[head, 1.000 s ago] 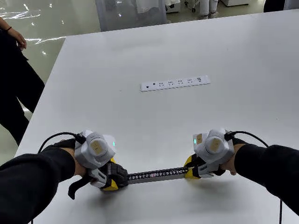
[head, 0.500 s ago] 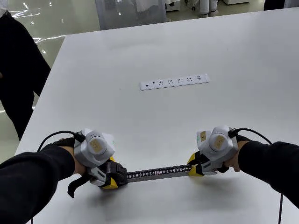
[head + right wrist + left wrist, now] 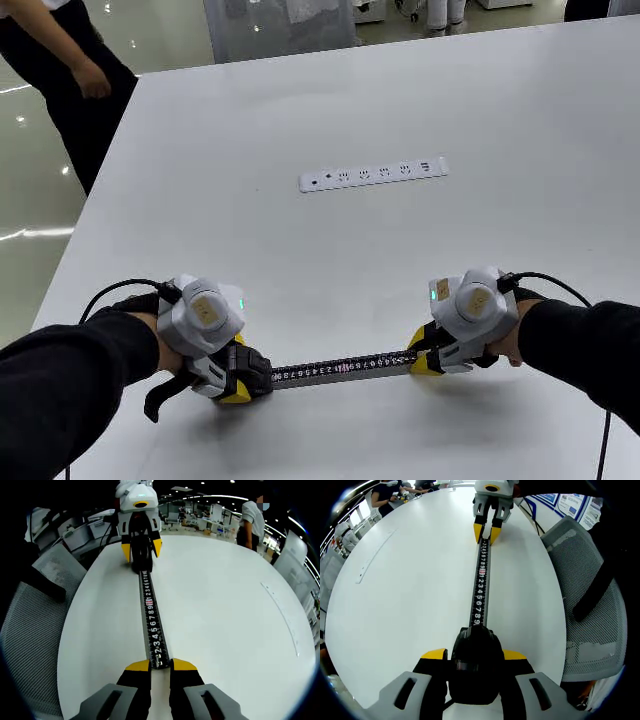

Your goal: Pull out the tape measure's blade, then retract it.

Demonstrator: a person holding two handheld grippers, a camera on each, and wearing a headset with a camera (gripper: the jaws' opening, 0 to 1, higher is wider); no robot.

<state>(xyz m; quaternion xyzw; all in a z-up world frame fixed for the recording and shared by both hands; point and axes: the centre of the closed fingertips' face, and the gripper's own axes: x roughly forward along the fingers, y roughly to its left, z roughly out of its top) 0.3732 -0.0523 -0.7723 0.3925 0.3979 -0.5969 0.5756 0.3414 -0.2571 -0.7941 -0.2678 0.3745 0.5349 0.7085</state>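
A black tape measure case (image 3: pixel 248 372) (image 3: pixel 476 662) sits near the table's front edge, and my left gripper (image 3: pixel 235 380) (image 3: pixel 474 654) is shut on it. Its black blade with white numbers (image 3: pixel 345 365) (image 3: pixel 481 575) (image 3: pixel 151 620) runs out flat over the white table to the right. My right gripper (image 3: pixel 420 357) (image 3: pixel 160 666) is shut on the blade's end. In the left gripper view the right gripper (image 3: pixel 487 532) stands at the blade's far end. In the right gripper view the left gripper (image 3: pixel 141 547) holds the case at the far end.
A white power strip (image 3: pixel 373 175) (image 3: pixel 280 615) lies at mid-table, well beyond the grippers. A person (image 3: pixel 65 75) stands off the table's left edge. A grey mesh chair (image 3: pixel 587 595) (image 3: pixel 35 610) stands by the table's near edge. The white table (image 3: pixel 330 270) is bare between strip and blade.
My right gripper has moved further right, drawing more blade out of the case. The left gripper has stayed put. The person at the left has shifted toward the far end.
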